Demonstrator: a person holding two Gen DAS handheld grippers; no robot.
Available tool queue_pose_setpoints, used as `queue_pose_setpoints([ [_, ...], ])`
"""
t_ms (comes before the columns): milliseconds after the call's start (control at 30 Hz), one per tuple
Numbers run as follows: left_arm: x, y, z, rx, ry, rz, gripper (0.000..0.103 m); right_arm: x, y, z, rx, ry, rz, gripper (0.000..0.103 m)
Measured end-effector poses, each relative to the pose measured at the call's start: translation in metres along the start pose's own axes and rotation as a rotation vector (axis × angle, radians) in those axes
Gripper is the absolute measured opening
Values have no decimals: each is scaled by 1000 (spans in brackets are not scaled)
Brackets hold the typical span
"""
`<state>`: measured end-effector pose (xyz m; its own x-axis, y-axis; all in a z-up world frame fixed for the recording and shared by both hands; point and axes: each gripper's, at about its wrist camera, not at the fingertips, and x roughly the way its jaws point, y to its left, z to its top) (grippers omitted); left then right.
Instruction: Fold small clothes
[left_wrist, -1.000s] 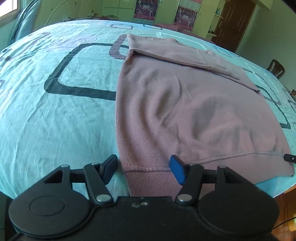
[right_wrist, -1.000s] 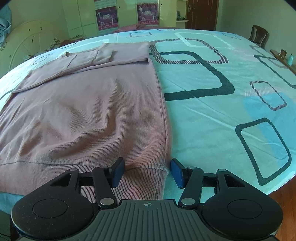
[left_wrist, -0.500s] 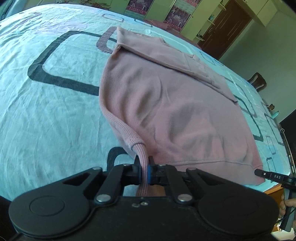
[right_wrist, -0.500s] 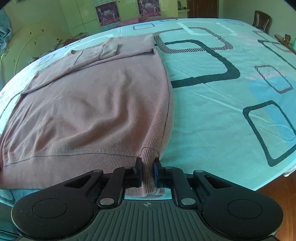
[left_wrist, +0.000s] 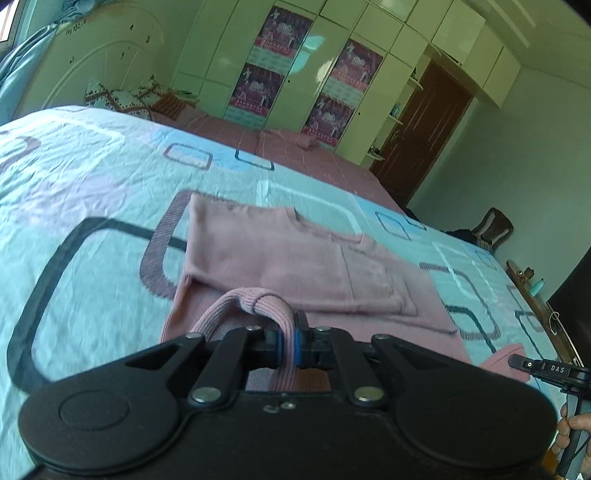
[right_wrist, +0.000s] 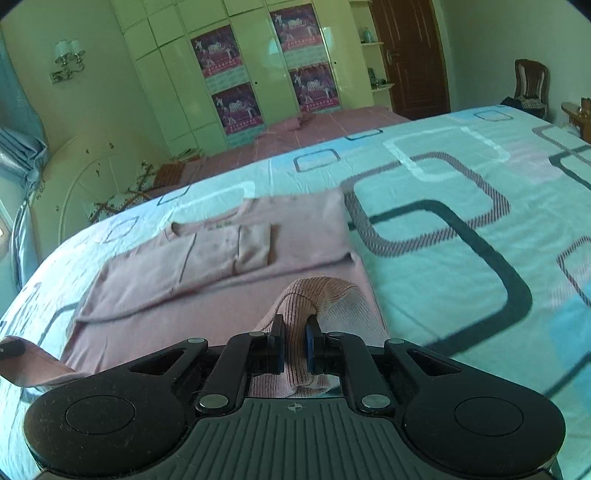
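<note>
The ribbed pink knit sweater (left_wrist: 295, 266) lay on the patterned turquoise bedsheet (right_wrist: 461, 229), sleeves folded across it. The left gripper (left_wrist: 289, 345) and the right gripper (right_wrist: 294, 345) each clenched a raised hem corner, the body spreading ahead.

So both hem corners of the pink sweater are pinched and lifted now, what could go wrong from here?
1. The left gripper and right gripper each pinch only a narrow strip of the pink sweater hem, so a corner might slip out mid-fold.
2. The folded sleeves lie loose on top and could be dragged askew.
3. Uneven lifting may leave the fold crooked on the bedsheet.
</note>
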<state>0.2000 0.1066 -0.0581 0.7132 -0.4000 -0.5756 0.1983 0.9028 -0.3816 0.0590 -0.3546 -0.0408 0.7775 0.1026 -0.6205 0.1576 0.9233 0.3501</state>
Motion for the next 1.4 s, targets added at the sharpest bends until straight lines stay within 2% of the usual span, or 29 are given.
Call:
queue_pose_setpoints([
  [200,65,3,51,-41,-48,25,5,68,-4,66,37,-38,28,9],
  [400,131,13,88,-72,-47,85,5,153,-15,119,86,-8,35,9],
  [533,171,20,103,-93,-24,129,5,204,-22,138,122,31,31,9],
  [767,232,30,109,-84,77,211,6,274,-36,150,167,130,4,10],
  [833,240,31,108,-66,92,239,16,285,-40,151,191,152,7,10],
  [867,242,33,109,-68,93,244,20,288,-43,152,205,151,11,13],
  [900,241,36,109,-80,92,238,30,289,-45,153,215,148,19,20],
  [933,239,40,111,-102,93,231,55,289,-47,156,223,139,21,38],
  [967,235,44,113,-129,81,228,72,288,-49,158,223,120,18,56],
  [1000,229,49,115,-148,44,221,89,286,-50,161,216,97,6,61],
  [1067,220,54,121,-136,6,201,86,282,-53,166,189,63,6,62],
  [1133,220,58,125,-106,27,172,82,279,-55,169,164,46,32,62],
  [1267,228,53,122,21,65,155,82,282,-50,168,44,48,100,62],
  [1400,247,49,117,64,109,145,80,294,-51,164,52,67,163,62],
])
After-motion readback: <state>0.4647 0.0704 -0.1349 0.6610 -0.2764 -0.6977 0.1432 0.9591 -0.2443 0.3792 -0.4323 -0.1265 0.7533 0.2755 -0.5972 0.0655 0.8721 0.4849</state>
